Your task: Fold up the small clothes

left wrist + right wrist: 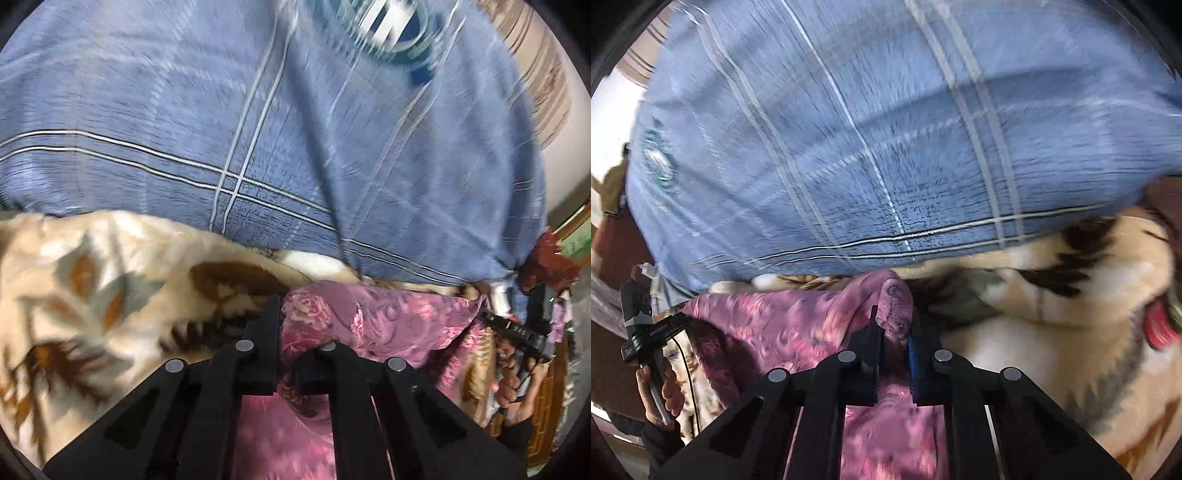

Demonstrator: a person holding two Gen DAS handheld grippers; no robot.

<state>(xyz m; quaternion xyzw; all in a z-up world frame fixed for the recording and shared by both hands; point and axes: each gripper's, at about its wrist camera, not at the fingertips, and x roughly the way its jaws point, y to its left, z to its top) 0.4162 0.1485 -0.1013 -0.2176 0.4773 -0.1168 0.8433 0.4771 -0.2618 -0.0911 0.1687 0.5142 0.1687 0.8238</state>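
Note:
A pink flowered garment [388, 317] stretches sideways between both grippers, above a cream blanket. In the left wrist view my left gripper [293, 332] is shut on one end of it, and the bunched fabric spills over the right finger. The right wrist view shows my right gripper [894, 325] shut on the other end, a folded corner of the pink garment [798, 325] sticking up between its pads. Each view also catches the person's hand on the other gripper's handle, at the right edge [513, 387] and at the left edge [657, 391].
A big blue checked cloth [295, 129] with white lines and a round badge [391, 26] fills the space behind the garment. The cream blanket [1052, 332] with brown leaf patterns lies under and beside it. Both views are motion-blurred.

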